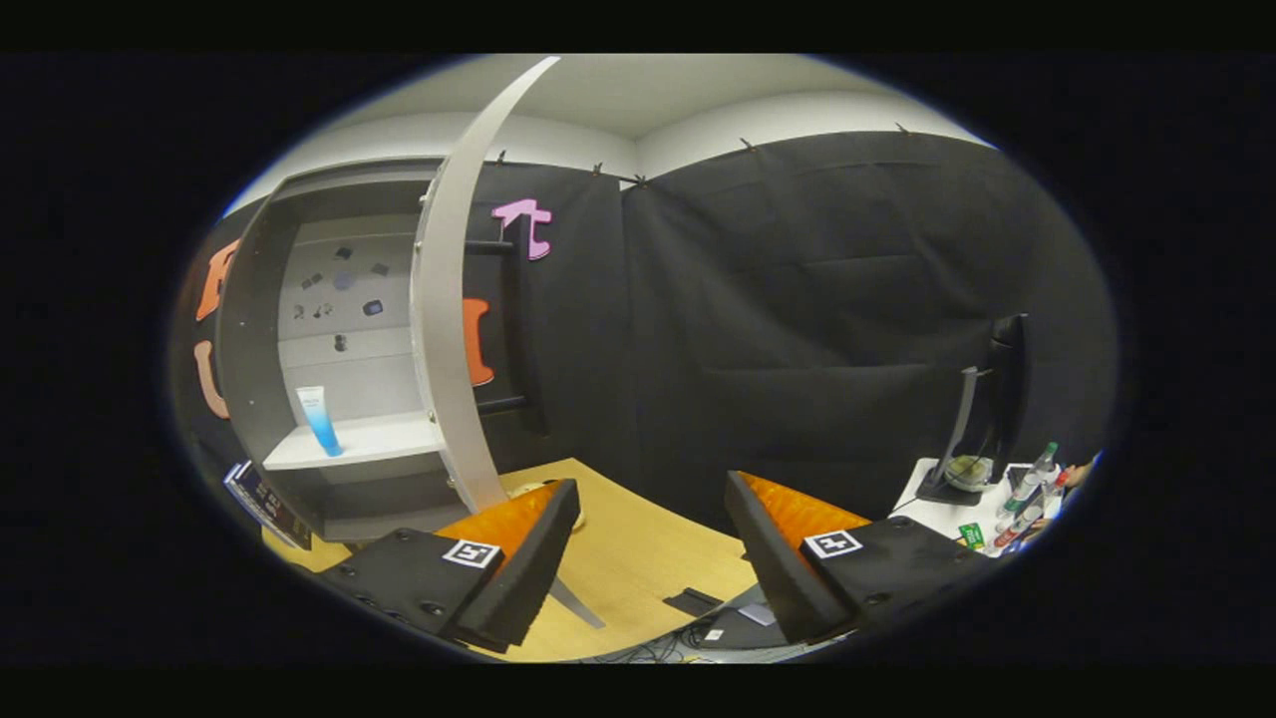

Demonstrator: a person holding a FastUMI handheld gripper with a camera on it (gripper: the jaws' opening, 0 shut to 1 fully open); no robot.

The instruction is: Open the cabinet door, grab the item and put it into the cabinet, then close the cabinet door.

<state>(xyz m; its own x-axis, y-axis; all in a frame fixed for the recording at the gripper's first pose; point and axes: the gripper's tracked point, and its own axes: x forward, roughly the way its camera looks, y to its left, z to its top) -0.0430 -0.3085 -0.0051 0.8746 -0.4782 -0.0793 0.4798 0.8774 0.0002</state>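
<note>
The grey cabinet (249, 329) stands on the wooden table, ahead and to the left of my fingers. Its door (444, 319) is swung open, edge-on toward me, just beyond my left finger. A blue and white tube (319, 419) stands upright on the cabinet's white shelf (379, 439). My gripper (653, 499) is open and holds nothing; wooden tabletop (638, 558) shows between the fingers.
Small dark stickers dot the cabinet's back panel (344, 289). A monitor (987, 409) stands on a white side table to the right, with several bottles (1032, 494) beside it. Dark flat items and cables (698, 608) lie at the table's near edge. A booklet (261, 499) leans by the cabinet's base.
</note>
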